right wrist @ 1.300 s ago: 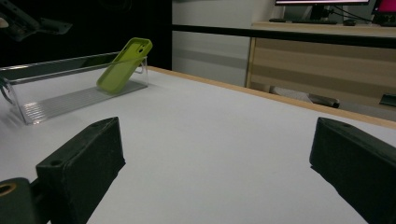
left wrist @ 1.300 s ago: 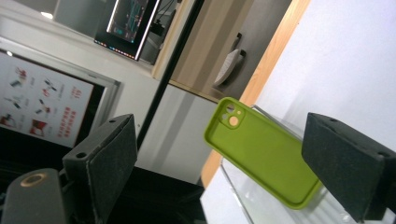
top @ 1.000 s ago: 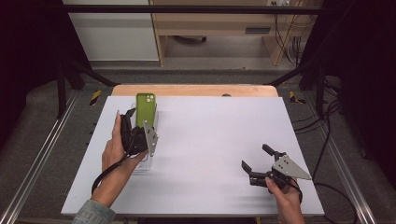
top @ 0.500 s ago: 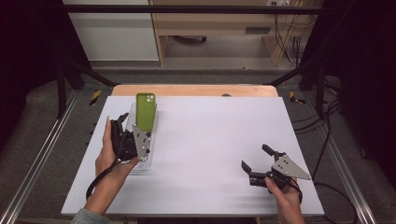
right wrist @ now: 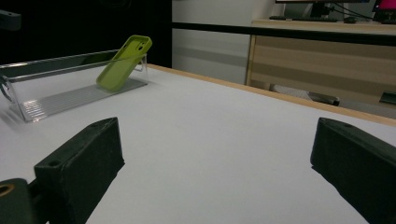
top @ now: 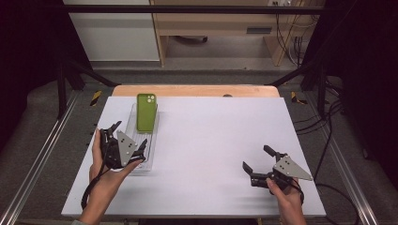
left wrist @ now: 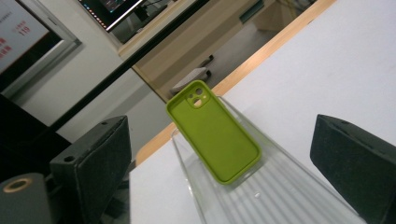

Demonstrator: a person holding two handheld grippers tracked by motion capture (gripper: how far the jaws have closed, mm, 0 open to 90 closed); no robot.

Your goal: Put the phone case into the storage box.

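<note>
The left hand-held gripper hangs spread over the near end of a clear tray, whose near wall is hidden beneath it. Just beyond its jaws a green phone case leans against the tray's far end. Well to the right, the right hand-held gripper rests spread and empty on the white surface.

One green phone case, one clear tray, two claws: left claw, right claw, on one counter.
</note>
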